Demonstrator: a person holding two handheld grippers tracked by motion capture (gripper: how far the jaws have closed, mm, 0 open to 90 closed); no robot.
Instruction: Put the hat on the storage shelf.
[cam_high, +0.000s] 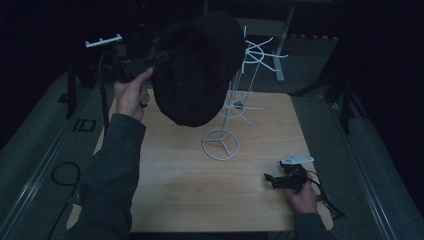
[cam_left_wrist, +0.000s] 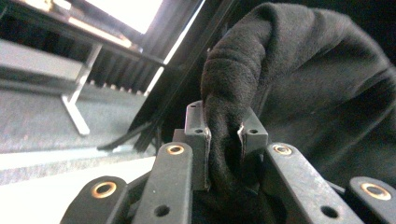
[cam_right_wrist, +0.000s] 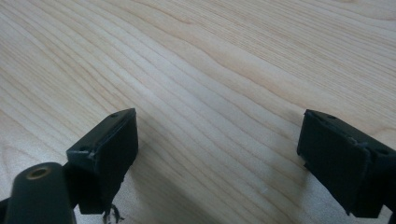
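- Left gripper (cam_high: 150, 62) is pinched tight on a fold of the black hat (cam_high: 197, 67); in the left gripper view its pads (cam_left_wrist: 205, 140) bite the hat's (cam_left_wrist: 299, 84) rolled edge, fabric squeezed between them.
- Hat hangs in the air, up and left of the white wire stand (cam_high: 235, 100), covering part of its upper prongs from the high view. Whether cloth touches wire, can't tell.
- Step in hand, as I read it: get the hat onto the stand.
- Bring the hat's opening over the stand's top prongs, not beside them. The prongs splay out and would likely snag the fabric.
- Lower straight down along the stand's post; a sideways drag could tip it, the ring base looks light.
- Grip is on one edge only, so the hat sags away from the stand. Tilt the wrist to level the opening first.
- Right gripper (cam_high: 285, 180) sits on the table (cam_high: 175, 185) right of and nearer than the stand's base, jaws spread wide, nothing between them.
- It's free: could steady the stand's base if it wobbles.
- Release only once the hat's weight sits on the stand.
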